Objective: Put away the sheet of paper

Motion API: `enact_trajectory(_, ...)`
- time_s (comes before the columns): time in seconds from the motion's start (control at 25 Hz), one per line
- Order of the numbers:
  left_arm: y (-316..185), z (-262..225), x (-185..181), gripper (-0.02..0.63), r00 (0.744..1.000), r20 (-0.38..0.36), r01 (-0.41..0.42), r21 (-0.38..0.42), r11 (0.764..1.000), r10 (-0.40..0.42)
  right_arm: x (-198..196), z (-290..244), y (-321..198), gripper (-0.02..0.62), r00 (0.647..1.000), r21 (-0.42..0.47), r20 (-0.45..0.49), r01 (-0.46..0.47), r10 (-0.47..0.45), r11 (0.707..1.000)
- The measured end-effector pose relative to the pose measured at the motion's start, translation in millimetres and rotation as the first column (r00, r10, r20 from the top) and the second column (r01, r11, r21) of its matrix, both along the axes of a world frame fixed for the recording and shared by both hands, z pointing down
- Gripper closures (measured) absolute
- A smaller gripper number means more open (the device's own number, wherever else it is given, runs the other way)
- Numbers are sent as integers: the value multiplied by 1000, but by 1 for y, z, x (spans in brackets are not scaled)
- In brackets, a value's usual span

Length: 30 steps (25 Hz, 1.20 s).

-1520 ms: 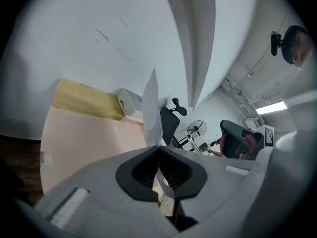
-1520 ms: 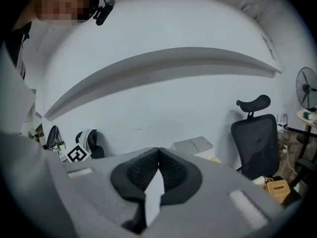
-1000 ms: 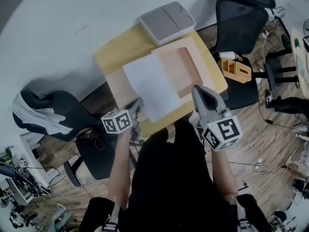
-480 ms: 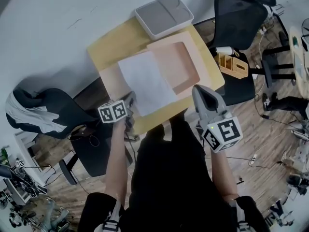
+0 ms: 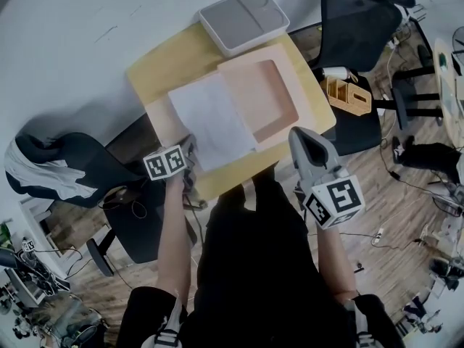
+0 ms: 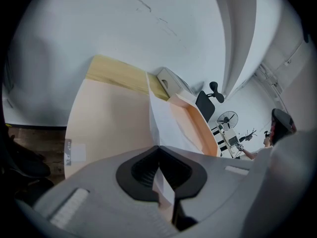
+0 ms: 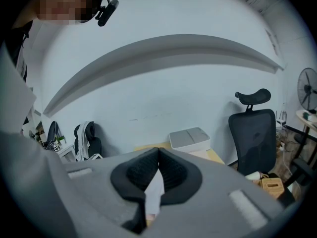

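The white sheet of paper (image 5: 210, 122) lies on the yellow table (image 5: 156, 67), its right part over the peach tray (image 5: 286, 71). My left gripper (image 5: 190, 149) is at the sheet's near left corner and is shut on it. In the left gripper view the sheet of paper (image 6: 161, 118) runs out from the closed tips of the left gripper (image 6: 158, 148), creased and slightly raised, toward the tray (image 6: 198, 128). My right gripper (image 5: 296, 133) hovers off the tray's near right corner. In its own view the right gripper (image 7: 158, 148) has its tips together and holds nothing.
A grey lidded box (image 5: 243, 19) stands at the table's far edge. A flat peach board (image 5: 161, 122) lies under the sheet's left side. A black office chair (image 5: 355, 27) and a wooden organizer (image 5: 348, 96) are to the right. A chair draped with cloth (image 5: 65, 172) is at left.
My left gripper has sunk toward the table with the sheet's corner in it, and the sheet has shifted a little left, away from the tray. The right gripper has stayed put.
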<state>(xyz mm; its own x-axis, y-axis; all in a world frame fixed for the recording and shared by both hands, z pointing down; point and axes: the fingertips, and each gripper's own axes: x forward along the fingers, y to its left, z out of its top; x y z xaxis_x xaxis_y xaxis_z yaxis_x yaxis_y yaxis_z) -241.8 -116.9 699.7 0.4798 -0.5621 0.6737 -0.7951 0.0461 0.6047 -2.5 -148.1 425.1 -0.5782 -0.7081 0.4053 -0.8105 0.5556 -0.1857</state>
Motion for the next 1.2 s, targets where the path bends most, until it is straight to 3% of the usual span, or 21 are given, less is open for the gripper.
enact_trajectory(0.96,0,21,-22,595,996,74,62,-47,997,-59,6,6,-15,594,1000,-25,0,13,-13,1000)
enact_trajectory(1.2,2,21,-10,595,997,72,29,-52,998,-25,6,8,-13,594,1000,-28,4,17,-17,999)
